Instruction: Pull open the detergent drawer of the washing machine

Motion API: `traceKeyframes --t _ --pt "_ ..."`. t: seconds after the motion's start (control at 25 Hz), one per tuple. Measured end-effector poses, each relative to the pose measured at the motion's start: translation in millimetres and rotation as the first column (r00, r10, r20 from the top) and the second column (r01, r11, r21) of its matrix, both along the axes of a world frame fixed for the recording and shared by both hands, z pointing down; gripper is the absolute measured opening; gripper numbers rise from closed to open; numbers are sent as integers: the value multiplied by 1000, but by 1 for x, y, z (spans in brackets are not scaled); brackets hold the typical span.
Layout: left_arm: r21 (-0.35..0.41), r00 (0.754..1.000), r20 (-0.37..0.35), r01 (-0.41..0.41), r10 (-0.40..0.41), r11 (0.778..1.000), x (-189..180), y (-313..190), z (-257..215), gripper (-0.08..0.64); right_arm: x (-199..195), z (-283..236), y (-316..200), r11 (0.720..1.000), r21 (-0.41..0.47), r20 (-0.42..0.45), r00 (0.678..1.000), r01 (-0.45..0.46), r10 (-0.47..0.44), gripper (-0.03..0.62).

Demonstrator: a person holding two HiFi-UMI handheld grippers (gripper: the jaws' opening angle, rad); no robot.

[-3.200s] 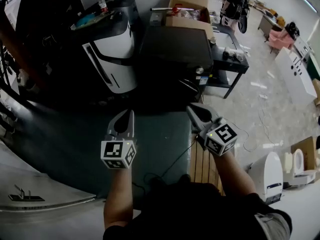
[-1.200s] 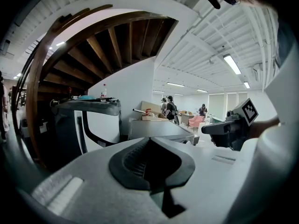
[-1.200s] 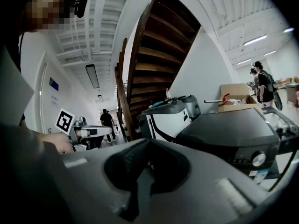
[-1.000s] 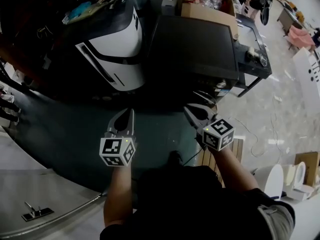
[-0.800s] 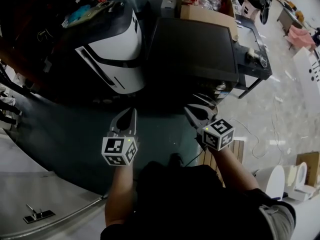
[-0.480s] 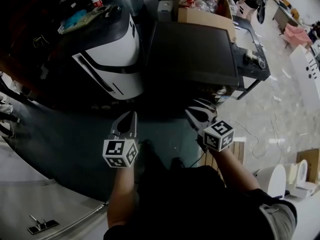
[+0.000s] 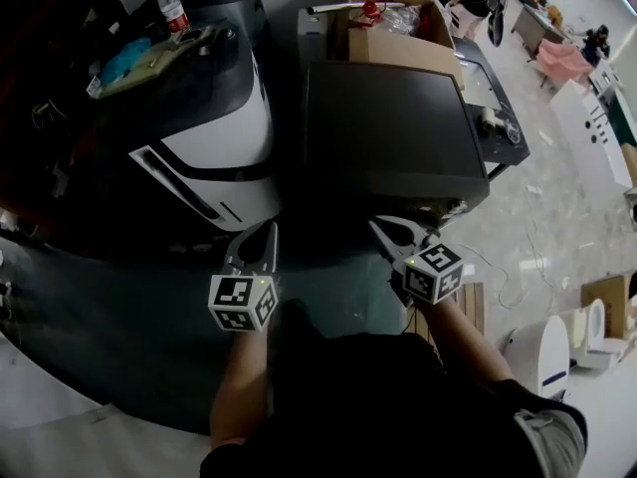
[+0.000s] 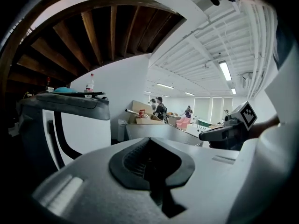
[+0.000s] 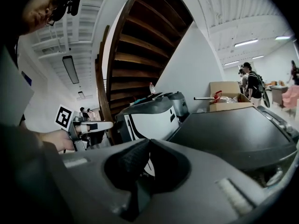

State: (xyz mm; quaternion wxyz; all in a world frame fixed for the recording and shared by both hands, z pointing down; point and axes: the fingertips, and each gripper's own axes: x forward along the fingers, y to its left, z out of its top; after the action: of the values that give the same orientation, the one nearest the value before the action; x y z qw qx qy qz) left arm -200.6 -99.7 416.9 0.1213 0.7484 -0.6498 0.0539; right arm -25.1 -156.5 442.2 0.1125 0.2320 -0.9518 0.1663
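Note:
The washing machine (image 7: 388, 132) is a dark grey box with a flat top, straight ahead of me in the head view. Its front face is barely in sight, and I cannot make out a detergent drawer on it. My left gripper (image 7: 261, 235) is shut with nothing in it and hangs over the dark floor mat, short of the machines. My right gripper (image 7: 383, 225) is also shut and empty, just short of the washer's near edge. The right gripper view has the washer's top (image 9: 233, 129) at right, beyond the closed right gripper (image 9: 148, 141). The left gripper (image 8: 150, 139) shows closed in its own view.
A white and black appliance (image 7: 204, 132) stands left of the washer, with a water bottle (image 7: 171, 6) on top. Behind the washer is a cardboard box (image 7: 398, 28). A black table (image 7: 503, 118) stands to the right. Toilets (image 7: 562, 342) and a wooden pallet (image 7: 468, 302) lie at lower right.
Both grippers have travelled forward together toward the two machines, which now sit larger and nearer in the head view. Both stayed shut and empty.

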Motion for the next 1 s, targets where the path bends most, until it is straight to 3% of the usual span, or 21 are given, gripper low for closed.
traceKeyframes --t 0.2,0.36,0.68,1.0 --pt "-5 995 -39 -96 96 995 -58 -51 8 5 -64 4 -30 997 -12 -16 997 -72 71 2" --pt "-30 985 -49 -165 163 986 -75 -79 24 5 -80 13 -51 990 -17 -31 990 -138 137 3" --pt "-104 971 -58 -237 232 966 -62 -118 56 5 -48 29 -94 968 -26 -74 967 -248 245 44" --pt "-189 971 -56 -238 231 953 -20 -143 96 5 0 72 -120 969 -71 -92 969 -236 229 113"
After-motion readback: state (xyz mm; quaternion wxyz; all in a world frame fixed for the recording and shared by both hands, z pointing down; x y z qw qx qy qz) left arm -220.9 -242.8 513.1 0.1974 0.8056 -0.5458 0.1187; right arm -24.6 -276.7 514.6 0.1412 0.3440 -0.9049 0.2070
